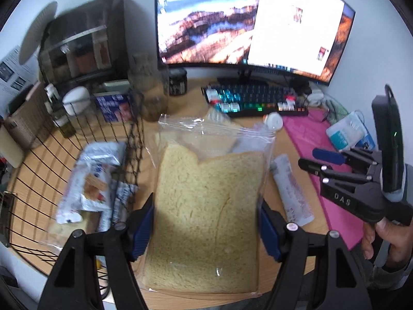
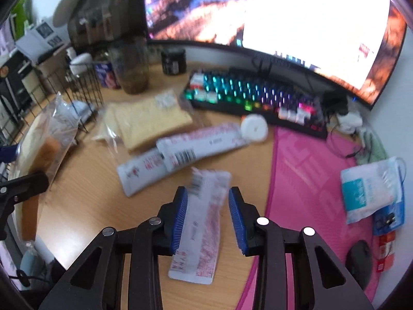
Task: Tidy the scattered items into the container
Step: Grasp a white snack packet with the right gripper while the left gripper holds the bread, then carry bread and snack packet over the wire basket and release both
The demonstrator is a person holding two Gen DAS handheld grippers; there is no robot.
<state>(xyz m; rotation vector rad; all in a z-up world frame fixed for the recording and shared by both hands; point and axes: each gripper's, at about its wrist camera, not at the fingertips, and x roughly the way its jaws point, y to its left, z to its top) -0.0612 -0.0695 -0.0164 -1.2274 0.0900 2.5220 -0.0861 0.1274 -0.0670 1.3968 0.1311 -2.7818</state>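
Note:
My left gripper (image 1: 206,228) is shut on a clear bag of sliced bread (image 1: 209,206), held above the desk just right of the black wire basket (image 1: 77,134). The basket holds white snack packets (image 1: 90,180). My right gripper (image 2: 207,217) is open, its blue pads (image 2: 179,219) on either side of a white and red sachet (image 2: 204,222) lying on the desk. Beyond it lie a white tube (image 2: 206,142) with a round cap and a second bread bag (image 2: 147,121). The held bread bag also shows at the left of the right wrist view (image 2: 41,142).
A backlit keyboard (image 2: 258,95) and a curved monitor (image 2: 284,25) stand at the back. A pink mat (image 2: 309,180) with a tissue pack (image 2: 371,188) and a mouse (image 2: 358,261) lies to the right. A jar (image 2: 134,64) and a dark tub (image 2: 174,62) stand behind the basket.

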